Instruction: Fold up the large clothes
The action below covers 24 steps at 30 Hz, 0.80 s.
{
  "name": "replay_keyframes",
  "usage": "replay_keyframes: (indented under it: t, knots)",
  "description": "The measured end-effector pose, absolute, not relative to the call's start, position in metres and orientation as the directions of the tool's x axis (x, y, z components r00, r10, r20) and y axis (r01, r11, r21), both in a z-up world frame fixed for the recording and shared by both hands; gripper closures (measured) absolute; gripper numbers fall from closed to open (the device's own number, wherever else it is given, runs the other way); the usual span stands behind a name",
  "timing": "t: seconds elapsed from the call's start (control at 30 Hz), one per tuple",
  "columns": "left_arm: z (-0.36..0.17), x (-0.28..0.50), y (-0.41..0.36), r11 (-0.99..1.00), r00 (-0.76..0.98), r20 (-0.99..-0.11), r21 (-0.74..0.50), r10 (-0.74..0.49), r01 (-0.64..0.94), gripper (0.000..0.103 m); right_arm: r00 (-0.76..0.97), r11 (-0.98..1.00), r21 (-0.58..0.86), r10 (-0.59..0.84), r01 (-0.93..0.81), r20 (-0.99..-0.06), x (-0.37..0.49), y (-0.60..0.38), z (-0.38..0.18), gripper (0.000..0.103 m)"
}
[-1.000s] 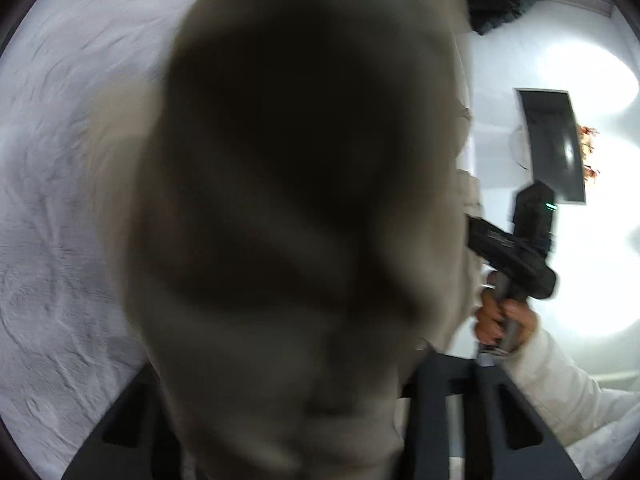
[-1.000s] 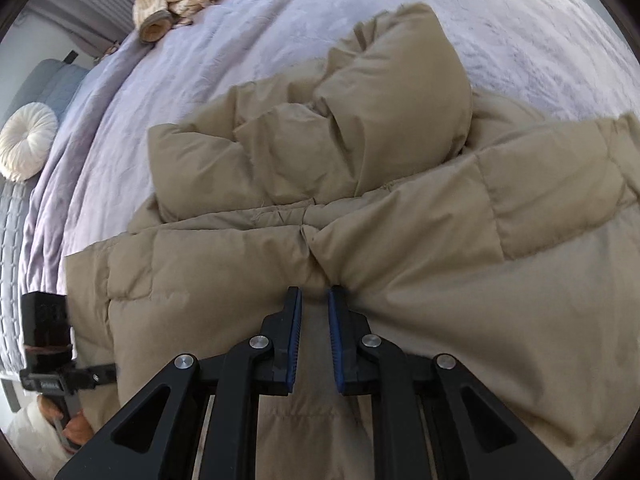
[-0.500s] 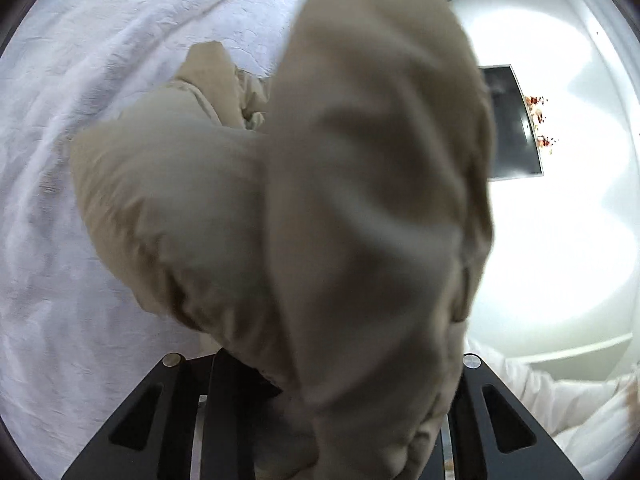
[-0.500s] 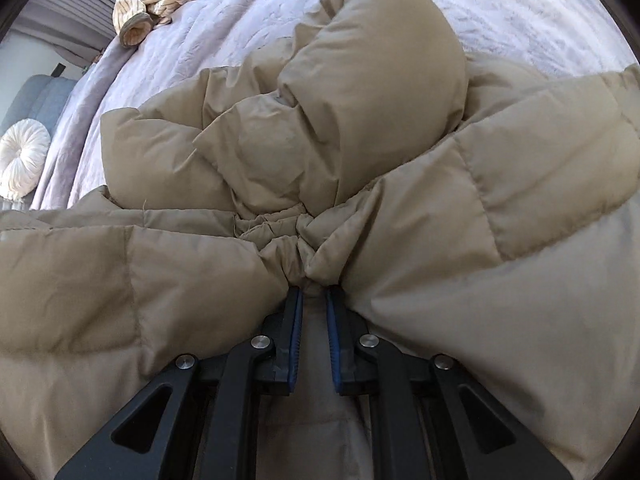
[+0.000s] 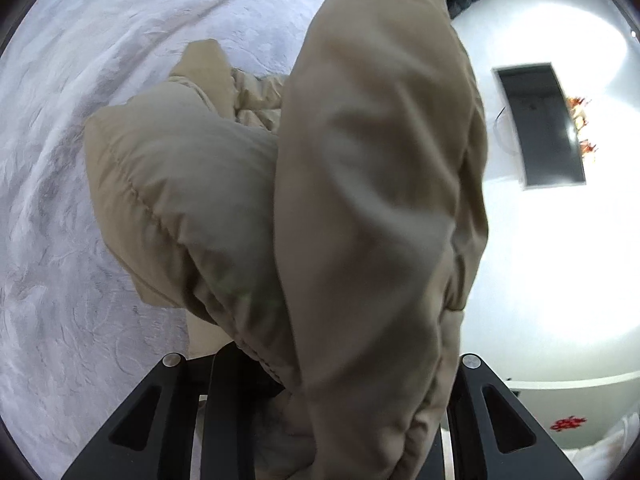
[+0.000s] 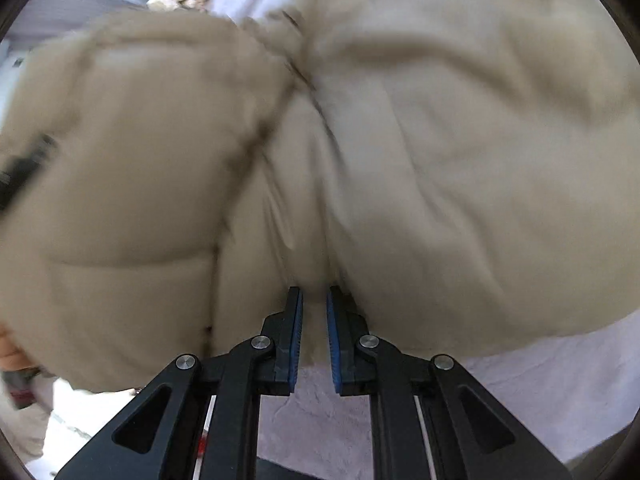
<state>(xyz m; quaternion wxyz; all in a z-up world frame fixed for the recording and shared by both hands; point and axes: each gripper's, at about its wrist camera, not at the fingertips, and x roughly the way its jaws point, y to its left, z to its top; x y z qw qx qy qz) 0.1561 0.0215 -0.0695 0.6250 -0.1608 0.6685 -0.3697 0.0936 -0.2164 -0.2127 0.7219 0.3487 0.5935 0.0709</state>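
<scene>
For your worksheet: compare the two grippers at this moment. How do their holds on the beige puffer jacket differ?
1. The right gripper pinches a thin fold of the jacket between blue pads; the left gripper has a thick bunch between its fingers.
2. The right gripper's fingertips show; the left gripper's are buried under fabric.

Both are shut on the same jacket above the bedspread.

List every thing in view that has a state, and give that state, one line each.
Jacket: lifted and bunched, gripped by both tongs, part still lying on the bed.
Left tongs: shut on the jacket, tips hidden by fabric.
Right tongs: shut on a pinched fold of the jacket.
Bedspread: spread out, wrinkled.
Wall screen: dark.
</scene>
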Motion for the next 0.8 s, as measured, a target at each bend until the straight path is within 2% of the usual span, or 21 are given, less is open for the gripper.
replay_keyframes:
  t: [0.1,0.13,0.23,0.4,0.57,0.6,0.63,0.67,0.7,0.73,0.8]
  knots:
    - [-0.06,0.146,-0.019,0.676,-0.205,-0.743,-0.666,-0.637,0.315,0.071,0.317,0.671,0.647,0.564,0.362,-0.763,0.089,-0.228,-0.234,0.093]
    - [-0.06,0.144,-0.032,0.666,-0.218,-0.746,-0.662,-0.629,0.344,0.058,0.325,0.644,0.669,0.585,0.37,-0.743,0.087,-0.233,-0.238,0.093]
    - [-0.058,0.133,-0.074,0.601,-0.285,-0.714,-0.695,-0.639,0.393,0.036,0.35,0.554,0.735,0.649,0.391,-0.676,0.079,-0.247,-0.247,0.093]
    - [-0.077,0.128,-0.129,0.503,-0.368,-0.648,-0.756,-0.667,0.419,0.033,0.424,0.421,0.802,0.691,0.423,-0.586,0.049,-0.283,-0.239,0.093]
    - [-0.115,0.129,-0.159,0.519,-0.391,-0.63,-0.776,-0.671,0.358,0.033,0.491,0.422,0.782,0.613,0.458,-0.619,0.001,-0.335,-0.212,0.088]
    - [-0.122,0.126,-0.165,0.53,-0.392,-0.637,-0.77,-0.663,0.355,0.033,0.501,0.434,0.765,0.582,0.475,-0.641,-0.009,-0.347,-0.205,0.084]
    - [-0.126,0.125,-0.17,0.537,-0.391,-0.646,-0.763,-0.656,0.36,0.031,0.515,0.44,0.752,0.55,0.49,-0.657,-0.019,-0.358,-0.198,0.071]
    - [-0.131,0.121,-0.173,0.543,-0.39,-0.651,-0.758,-0.65,0.361,0.028,0.538,0.443,0.743,0.513,0.502,-0.669,-0.031,-0.37,-0.189,0.052]
    - [-0.134,0.118,-0.178,0.55,-0.387,-0.656,-0.755,-0.648,0.357,0.024,0.558,0.445,0.74,0.486,0.505,-0.673,-0.039,-0.379,-0.181,0.045]
    - [-0.133,0.117,-0.183,0.555,-0.384,-0.658,-0.753,-0.648,0.354,0.022,0.579,0.447,0.74,0.462,0.503,-0.672,-0.048,-0.387,-0.172,0.039]
    - [-0.136,0.113,-0.189,0.567,-0.384,-0.661,-0.75,-0.645,0.34,0.022,0.619,0.449,0.748,0.425,0.49,-0.66,-0.059,-0.401,-0.154,0.039]
